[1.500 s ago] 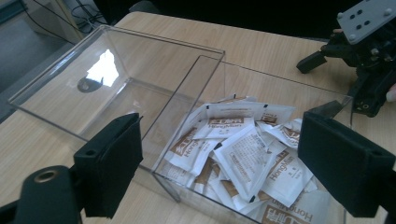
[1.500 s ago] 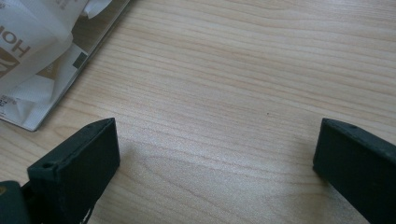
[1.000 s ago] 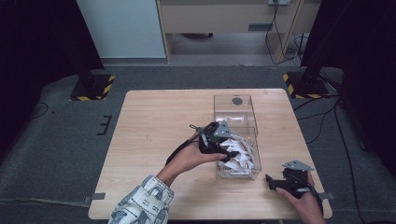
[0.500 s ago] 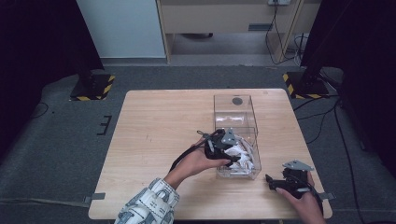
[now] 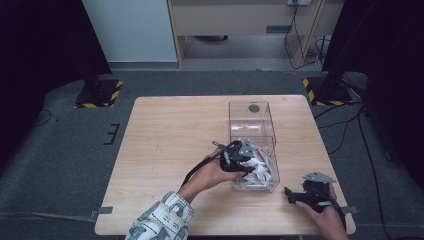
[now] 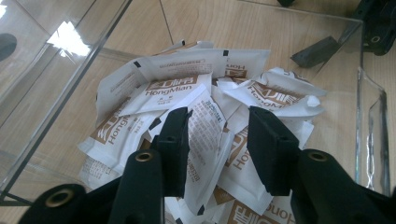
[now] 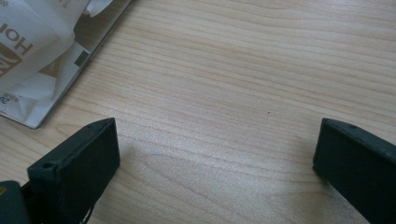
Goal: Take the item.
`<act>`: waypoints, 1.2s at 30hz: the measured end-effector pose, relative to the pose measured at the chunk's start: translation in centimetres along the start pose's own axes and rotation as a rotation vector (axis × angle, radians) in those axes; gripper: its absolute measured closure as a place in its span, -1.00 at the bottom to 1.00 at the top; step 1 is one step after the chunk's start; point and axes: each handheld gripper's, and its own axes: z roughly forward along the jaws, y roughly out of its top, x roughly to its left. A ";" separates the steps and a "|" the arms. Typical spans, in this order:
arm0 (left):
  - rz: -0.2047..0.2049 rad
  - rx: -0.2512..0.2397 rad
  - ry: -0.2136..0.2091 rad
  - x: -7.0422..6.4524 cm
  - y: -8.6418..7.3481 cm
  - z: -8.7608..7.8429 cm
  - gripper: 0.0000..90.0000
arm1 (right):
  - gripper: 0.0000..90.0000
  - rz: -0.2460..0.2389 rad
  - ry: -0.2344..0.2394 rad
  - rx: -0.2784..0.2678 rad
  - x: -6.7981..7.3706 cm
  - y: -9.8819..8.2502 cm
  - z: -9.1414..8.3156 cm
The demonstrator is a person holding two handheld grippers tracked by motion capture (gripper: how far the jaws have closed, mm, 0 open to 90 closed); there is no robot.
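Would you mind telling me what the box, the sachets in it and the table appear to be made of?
Box: clear, glossy, likely acrylic; the tabletop shows through its walls. Sachets: white, printed, creased, probably paper or matte film. Table: pale wood grain, perhaps laminate.

You are wearing a white, grey-patterned sleeve (image 5: 159, 224) at the high view's bottom; 2 black grippers, left gripper (image 5: 239, 159) and right gripper (image 5: 300, 196), are carrying grey 3-cornered plates, brass screws, and black cables.

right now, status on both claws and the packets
Left claw in clear box, jaws just closing around one white packet, not pinched yet. Right claw open over bare table. Nothing in the way.
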 end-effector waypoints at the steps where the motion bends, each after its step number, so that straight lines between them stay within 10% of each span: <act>1: -0.001 0.001 -0.001 0.0 0.0 0.0 0.35 | -0.98 0.001 -0.001 0.000 0.0 0.0 0.0; 14: -0.025 0.008 -0.017 0.3 0.5 0.2 0.94 | -0.98 0.001 0.000 0.000 0.0 0.0 0.0; 36: -0.059 -0.105 -0.032 0.9 1.1 -1.8 0.98 | -0.98 -0.001 -0.001 0.000 0.0 0.0 0.0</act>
